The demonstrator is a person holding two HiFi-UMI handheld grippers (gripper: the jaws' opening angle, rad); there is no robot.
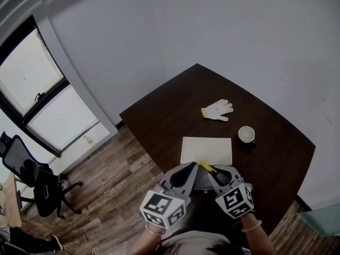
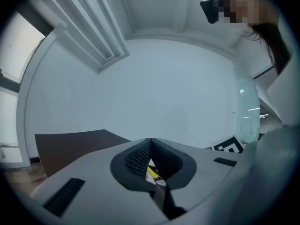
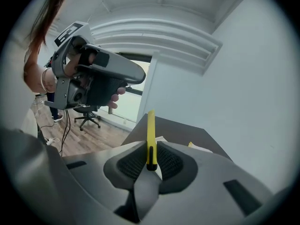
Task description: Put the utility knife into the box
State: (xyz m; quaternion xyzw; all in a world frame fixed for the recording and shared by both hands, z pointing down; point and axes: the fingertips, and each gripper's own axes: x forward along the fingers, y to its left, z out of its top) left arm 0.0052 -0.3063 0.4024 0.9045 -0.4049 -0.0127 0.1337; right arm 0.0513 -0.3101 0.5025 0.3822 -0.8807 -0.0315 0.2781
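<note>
knife (image 1: 206, 167): in the head view I see only a yellow end, the rest is behind the right gripper (image 1: 219, 173)
left gripper (image 2: 151, 142): past its pads I make out just a yellow sliver, too little to read
box (image 1: 206, 150): near edge partly covered by the two grippers
cup (image 1: 246, 134): too small for me to tell what is inside
chair (image 1: 37, 187): cut off by the left edge
</note>
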